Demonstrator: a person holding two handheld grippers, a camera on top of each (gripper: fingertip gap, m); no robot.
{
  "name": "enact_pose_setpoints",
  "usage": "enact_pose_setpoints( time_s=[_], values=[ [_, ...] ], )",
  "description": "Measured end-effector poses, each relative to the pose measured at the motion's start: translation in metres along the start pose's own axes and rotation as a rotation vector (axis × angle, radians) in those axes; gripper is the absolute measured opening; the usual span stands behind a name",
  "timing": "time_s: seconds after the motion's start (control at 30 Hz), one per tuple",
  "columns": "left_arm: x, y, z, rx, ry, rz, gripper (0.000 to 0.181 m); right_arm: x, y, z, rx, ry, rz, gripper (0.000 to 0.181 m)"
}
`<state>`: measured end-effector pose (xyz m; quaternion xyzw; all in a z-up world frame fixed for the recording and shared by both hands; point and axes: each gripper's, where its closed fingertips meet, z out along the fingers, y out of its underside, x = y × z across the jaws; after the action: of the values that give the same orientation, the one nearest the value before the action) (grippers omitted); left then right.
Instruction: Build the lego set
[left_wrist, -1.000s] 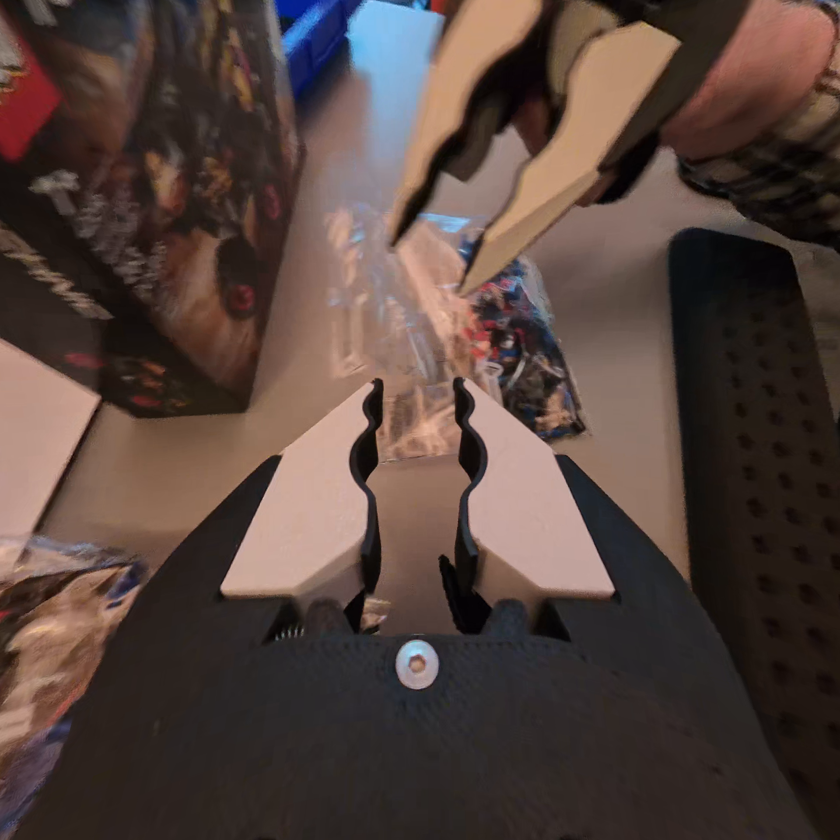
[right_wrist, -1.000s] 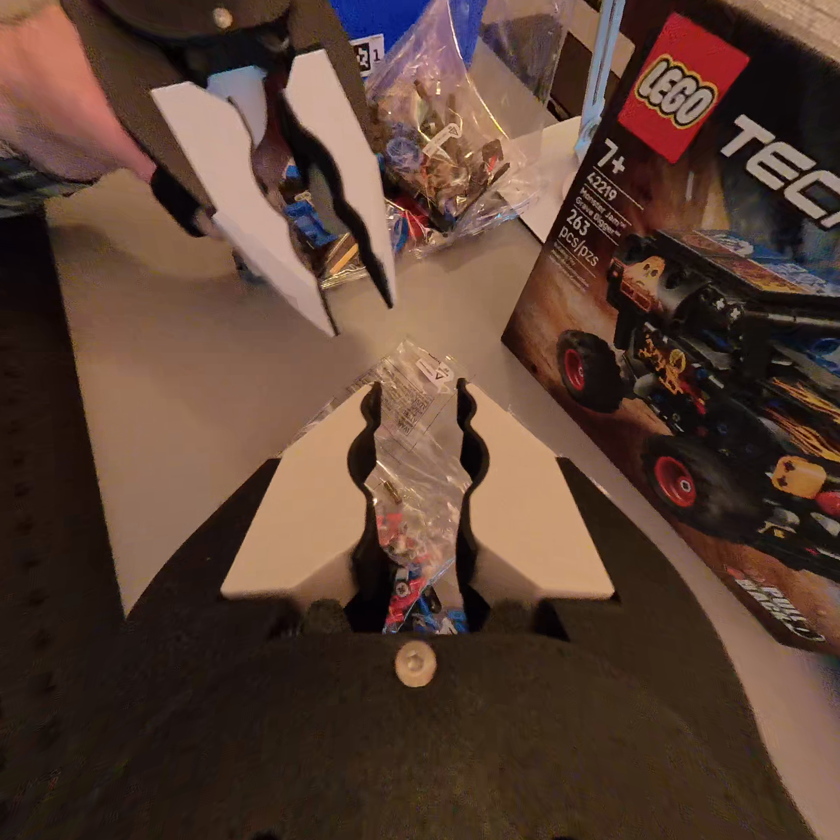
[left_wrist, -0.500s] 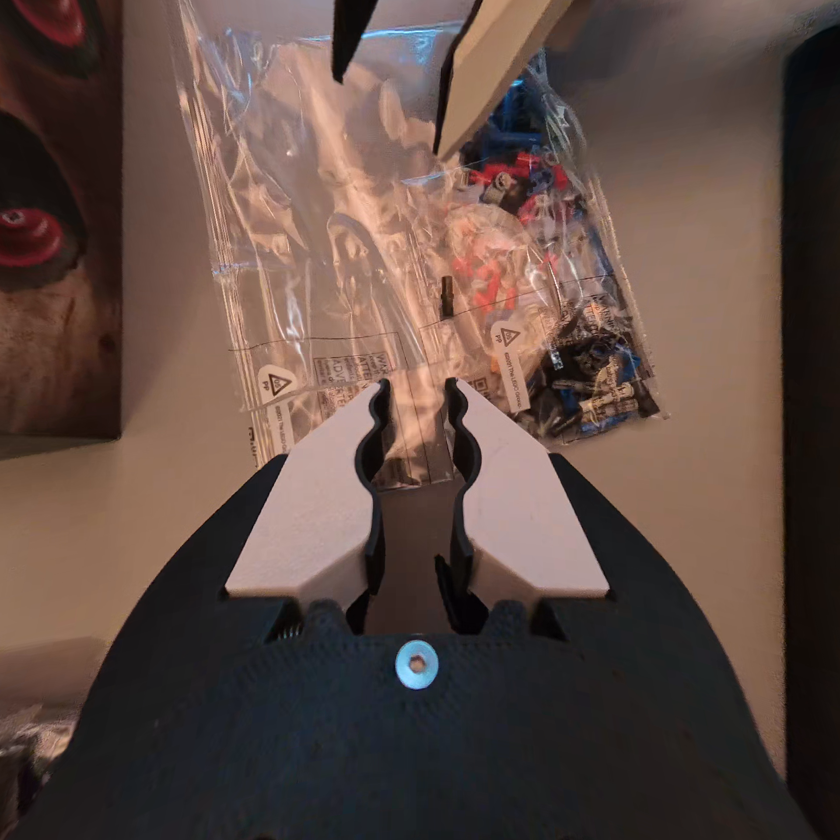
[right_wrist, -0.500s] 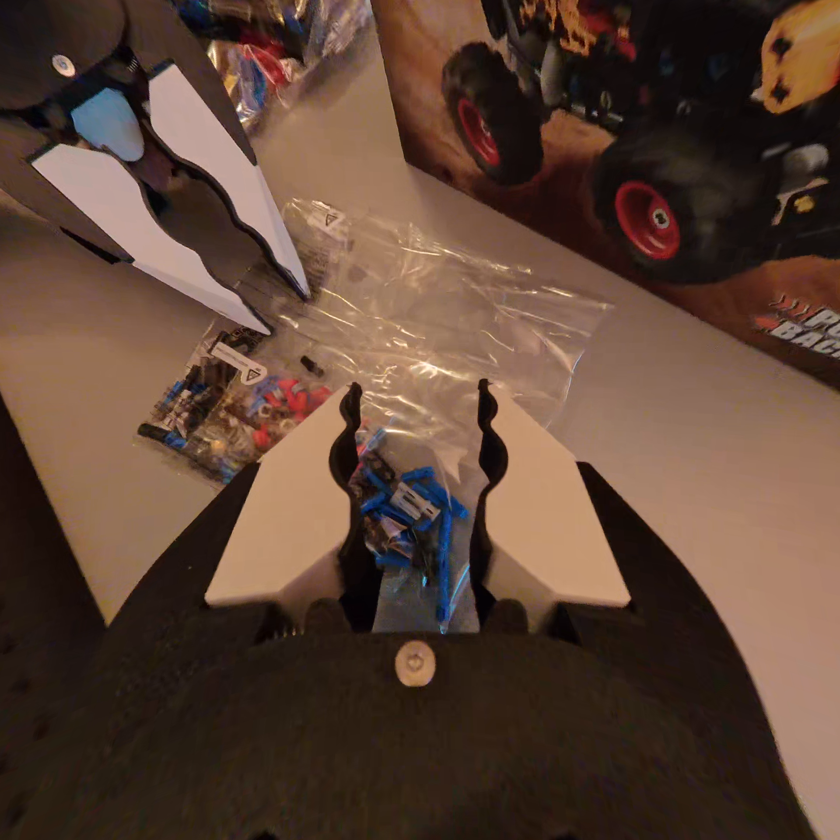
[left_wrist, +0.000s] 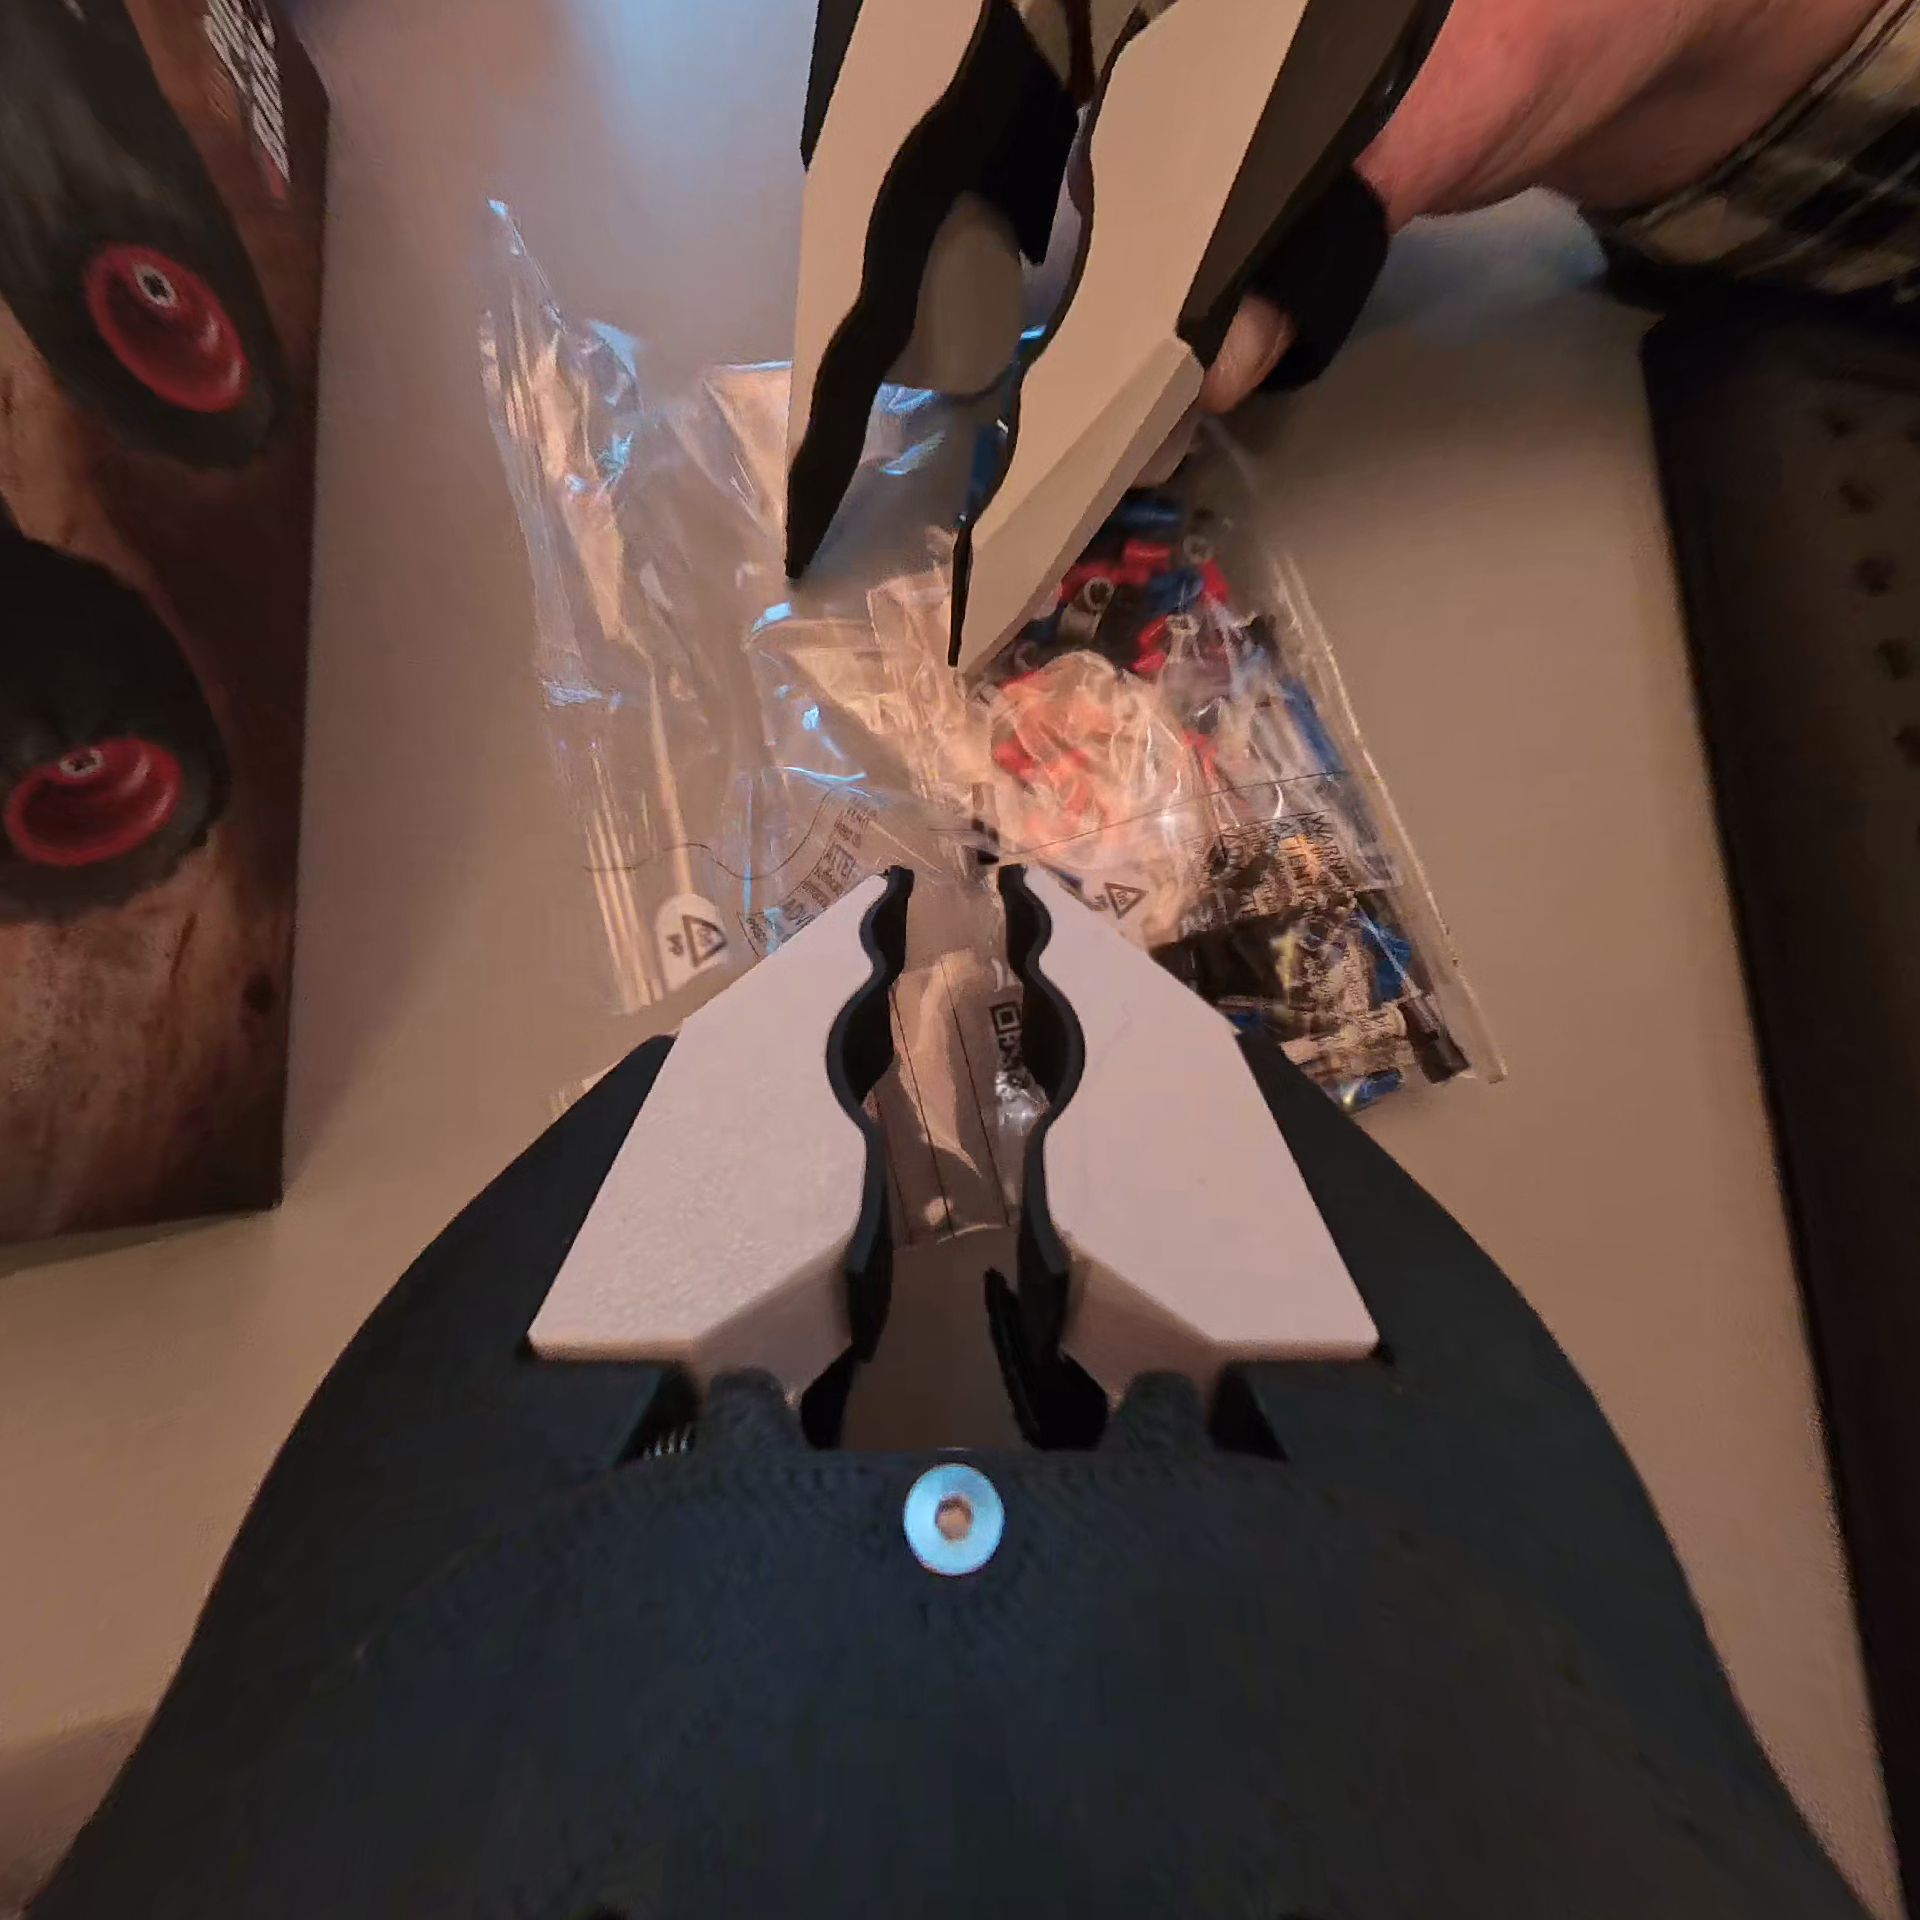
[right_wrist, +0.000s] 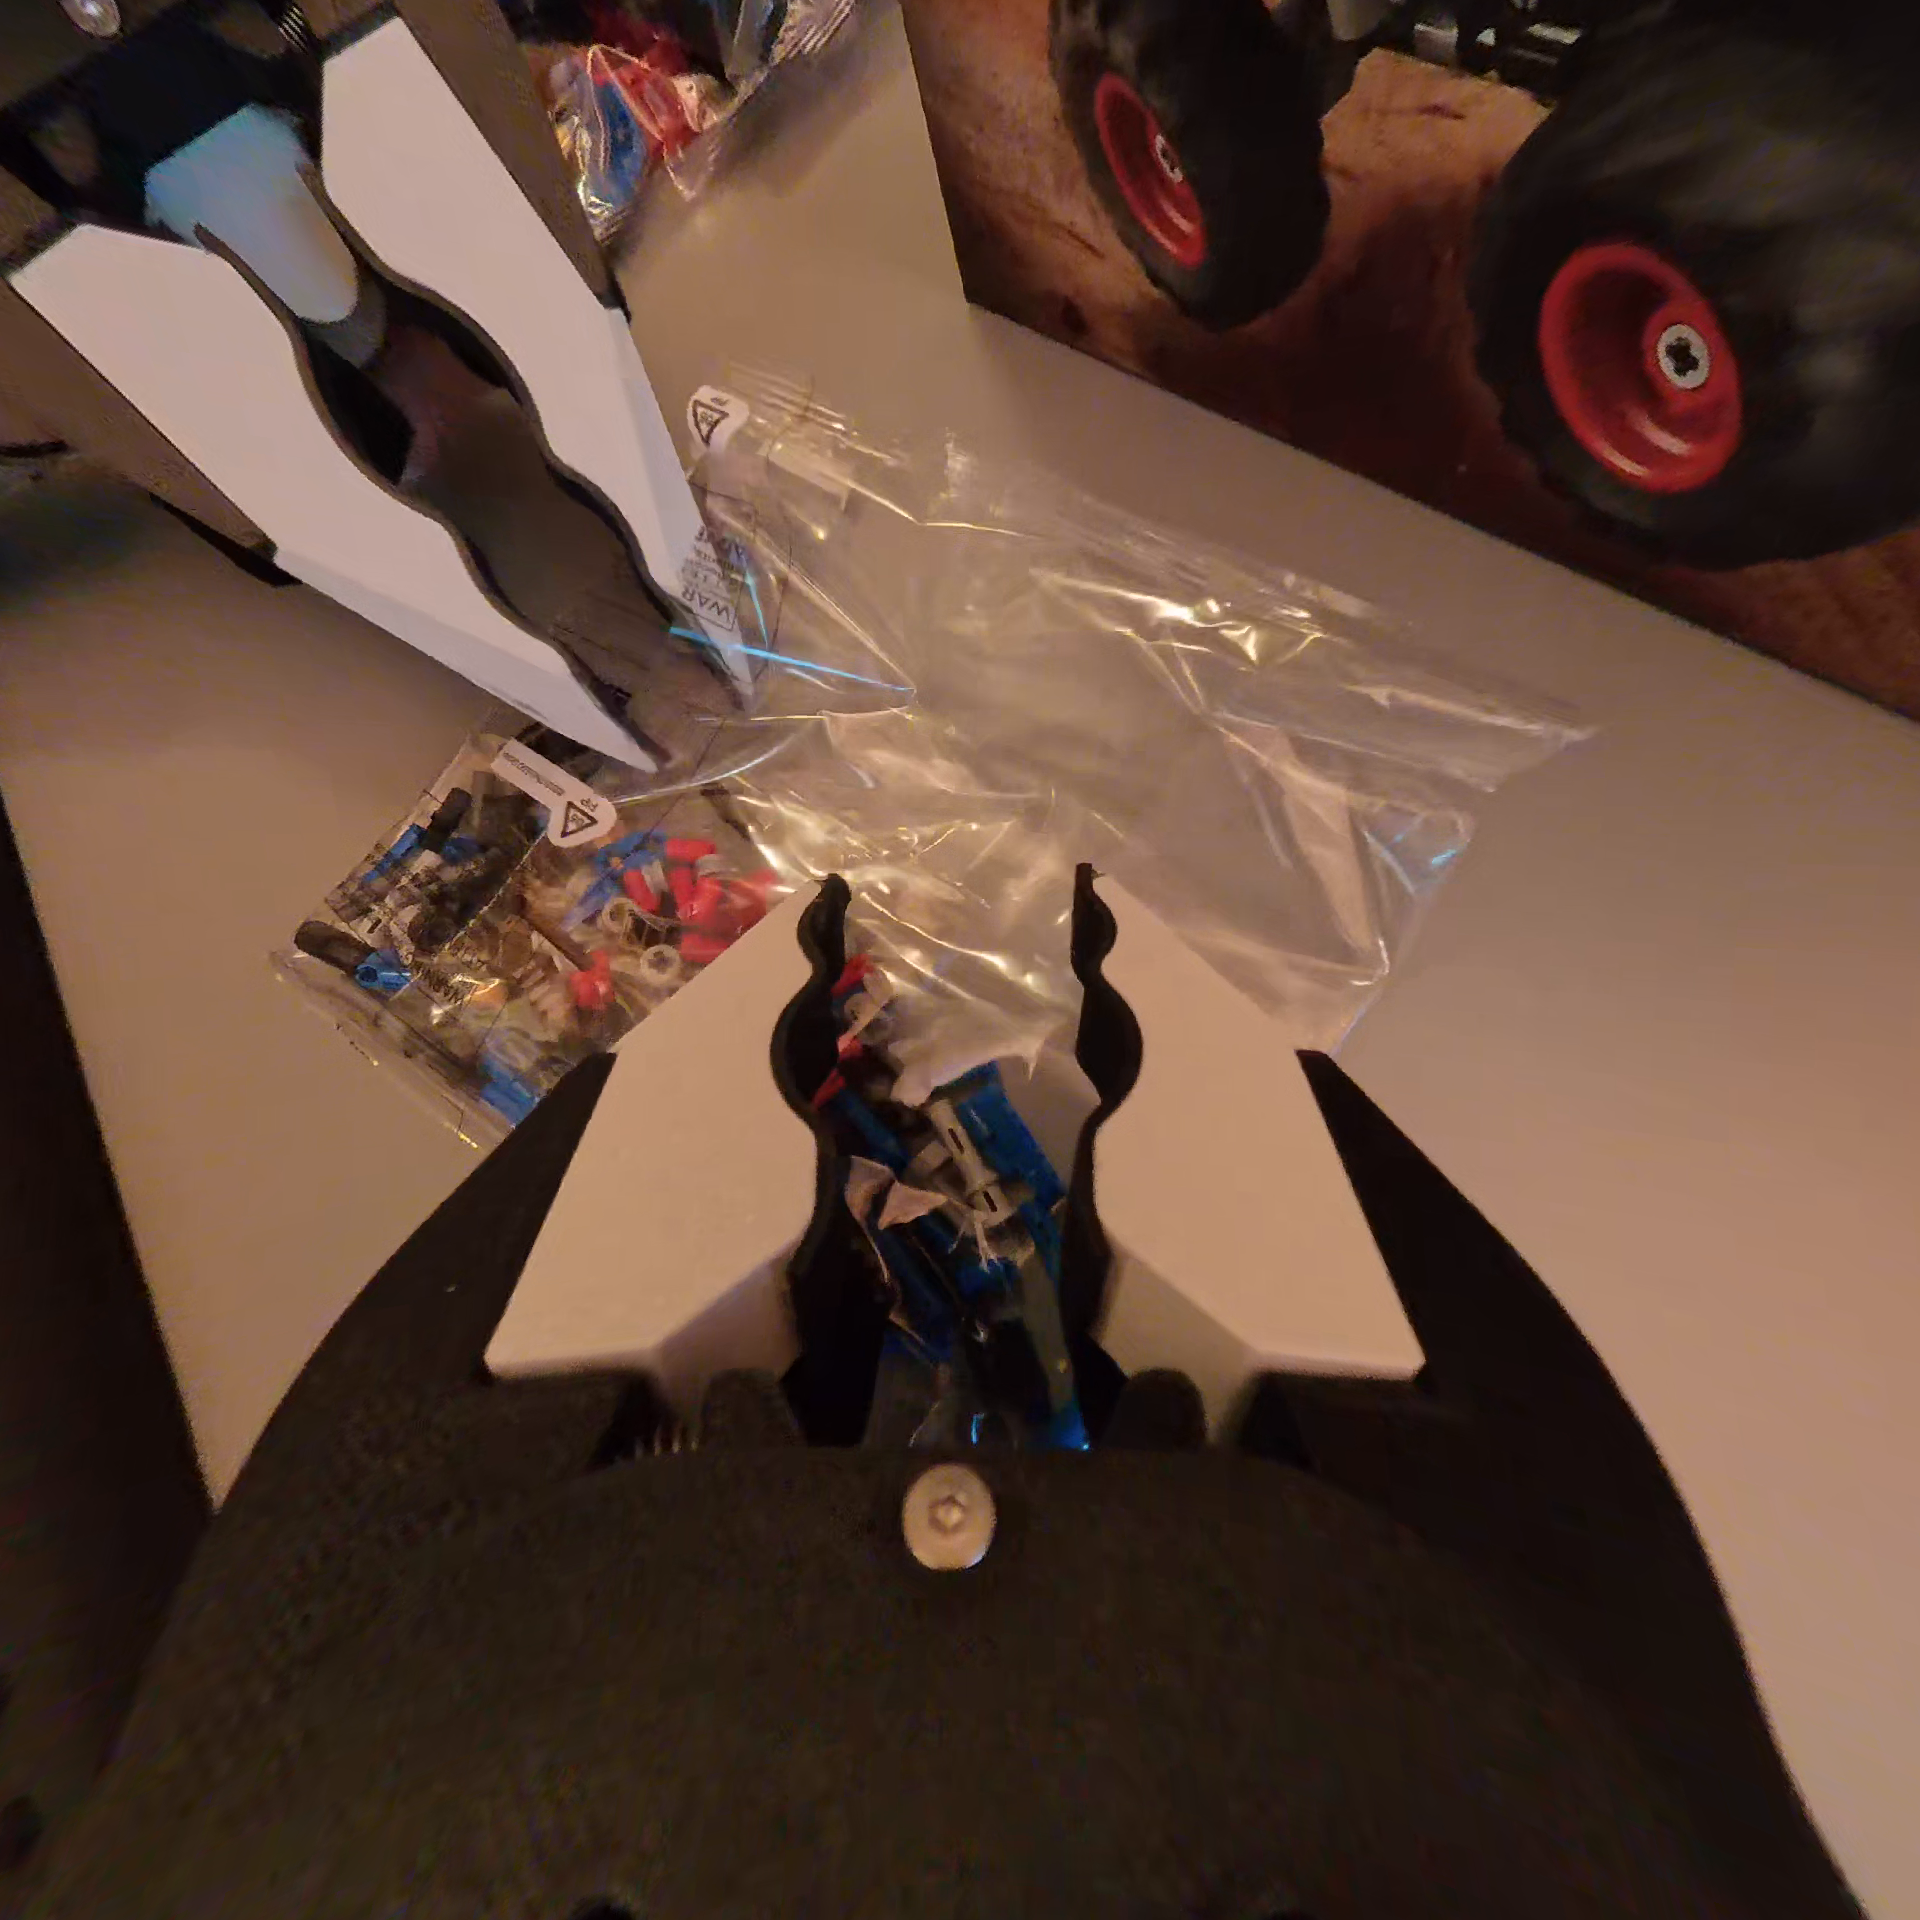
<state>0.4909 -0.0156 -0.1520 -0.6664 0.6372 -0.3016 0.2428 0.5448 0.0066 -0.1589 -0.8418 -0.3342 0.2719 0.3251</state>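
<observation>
Left gripper (left_wrist: 951, 883), nearest in its own view: fingers spread a little, tips low over the printed edge of the clear plastic bag (right_wrist: 1091, 665). Film shows in the gap; whether the pads touch it, cannot tell. Nothing pinched.

Right gripper (right_wrist: 956, 883): fingers spread wider, straddling the heap of blue parts (right_wrist: 977, 1153) inside the bag. From the left view its tips sit on or just above the crumpled film near mid-bag; contact unclear.

The bag lies flat on the pale table (right_wrist: 1558, 1039), mostly slack and empty toward the box side. A smaller inner bag (right_wrist: 499, 914) of red, blue and black pieces lies at the other end.

Lego box (left_wrist: 135, 623) stands just beside the bag. More part bags (right_wrist: 665, 94) lie farther back.

Risks, as judgement:
- Slick, thin film: a shallow bite slips out, or catches only one layer, and the bag does not open.
- Right fingers closing where they stand clamp the parts rather than the film.
- A hard pull apart could burst the bag and scatter small pieces over the table edge.
- The two grippers are close; tips may collide.
</observation>
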Motion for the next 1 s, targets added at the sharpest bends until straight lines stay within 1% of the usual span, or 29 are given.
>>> enact_pose_setpoints(
  time_s=[0.17, 0.23, 0.37, 0.43, 0.5, 0.57, 0.7, 0.77, 0.87, 0.9, 0.97, 1.0],
  values=[
    [0.006, 0.003, 0.010, -0.037, 0.050, -0.032, 0.015, -0.001, 0.000, 0.000, 0.002, -0.015, 0.010, 0.040],
    [0.001, 0.003, 0.011, -0.056, 0.019, -0.020, 0.000, -0.001, 0.000, 0.000, 0.003, -0.018, 0.014, 0.039],
    [0.003, 0.001, 0.013, -0.059, 0.023, -0.023, 0.000, -0.001, 0.001, -0.001, 0.002, -0.019, 0.013, 0.038],
    [-0.002, -0.002, 0.007, -0.038, 0.001, -0.032, 0.000, 0.000, 0.001, -0.001, 0.006, -0.016, 0.015, 0.039],
    [-0.002, -0.006, 0.000, -0.014, 0.017, -0.044, 0.000, -0.001, 0.001, -0.002, 0.008, -0.023, 0.014, 0.039],
    [-0.002, -0.003, -0.002, -0.027, 0.012, -0.034, 0.000, -0.001, 0.001, -0.002, 0.004, -0.025, 0.014, 0.039],
    [-0.005, -0.007, -0.005, 0.007, 0.010, -0.049, 0.000, -0.001, 0.002, -0.002, 0.005, -0.021, 0.016, 0.039],
    [-0.003, -0.012, -0.009, 0.032, 0.025, -0.048, 0.000, -0.001, 0.002, -0.002, 0.003, -0.016, 0.005, 0.040],
    [0.003, -0.009, -0.003, 0.007, 0.060, -0.051, 0.000, -0.002, 0.002, -0.002, 0.001, -0.016, 0.000, 0.040],
    [0.005, -0.006, -0.001, -0.014, 0.074, -0.062, 0.001, -0.002, 0.002, -0.002, 0.001, -0.018, 0.002, 0.039],
    [0.008, 0.001, 0.003, -0.052, 0.093, -0.084, 0.013, -0.002, 0.002, -0.002, 0.002, -0.020, 0.006, 0.039],
    [0.007, 0.003, 0.005, -0.066, 0.095, -0.092, 0.016, -0.002, 0.002, -0.002, 0.002, -0.021, 0.008, 0.039]
  ],
)
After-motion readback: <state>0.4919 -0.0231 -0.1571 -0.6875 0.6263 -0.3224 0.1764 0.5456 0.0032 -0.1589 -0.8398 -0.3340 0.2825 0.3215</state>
